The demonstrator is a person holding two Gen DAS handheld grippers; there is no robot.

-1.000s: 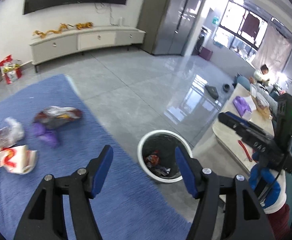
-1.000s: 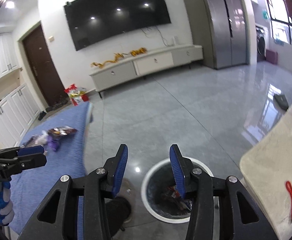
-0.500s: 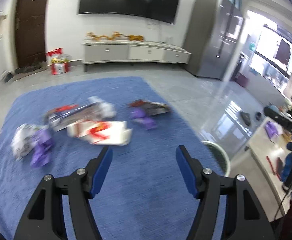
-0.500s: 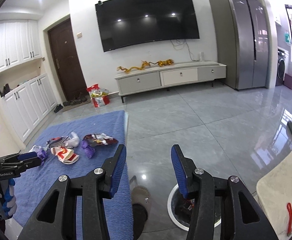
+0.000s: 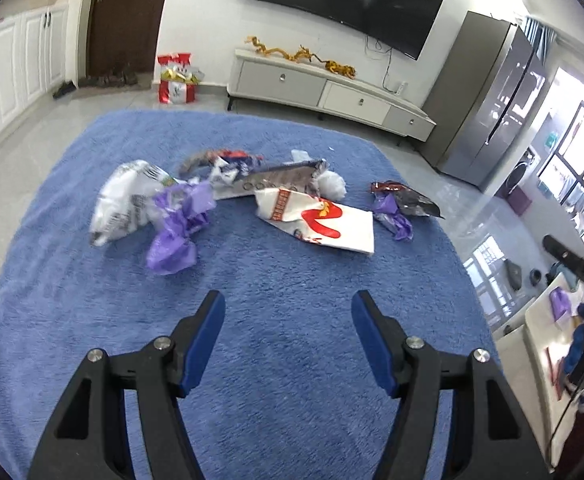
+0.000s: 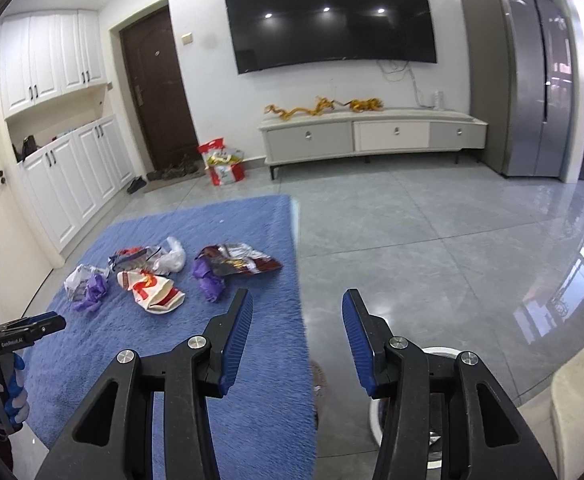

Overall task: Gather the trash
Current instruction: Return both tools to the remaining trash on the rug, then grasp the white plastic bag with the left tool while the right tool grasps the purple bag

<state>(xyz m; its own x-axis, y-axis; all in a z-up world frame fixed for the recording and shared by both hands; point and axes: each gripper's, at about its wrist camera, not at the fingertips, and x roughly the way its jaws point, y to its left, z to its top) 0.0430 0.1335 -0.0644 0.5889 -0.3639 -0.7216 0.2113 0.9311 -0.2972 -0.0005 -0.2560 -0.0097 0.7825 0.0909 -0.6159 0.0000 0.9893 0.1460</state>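
Several pieces of trash lie on a blue rug (image 5: 292,320): a white and red paper bag (image 5: 324,220), a purple wrapper (image 5: 176,228), a white crumpled bag (image 5: 124,200), a dark snack bag (image 5: 408,200). My left gripper (image 5: 288,328) is open and empty, above the rug short of the trash. My right gripper (image 6: 296,328) is open and empty over the rug's right edge; the paper bag (image 6: 152,292) and dark snack bag (image 6: 240,264) lie ahead left. The white trash bin (image 6: 404,412) is mostly hidden behind its right finger.
A grey tiled floor (image 6: 432,240) lies right of the rug. A TV cabinet (image 6: 372,136) stands against the far wall, a red bag (image 6: 224,164) beside it. A pale table edge (image 6: 580,408) is at the lower right.
Both grippers have swung left, away from the trash bin toward the rug and the trash. The bin has left the left wrist view. Both stay open and empty.
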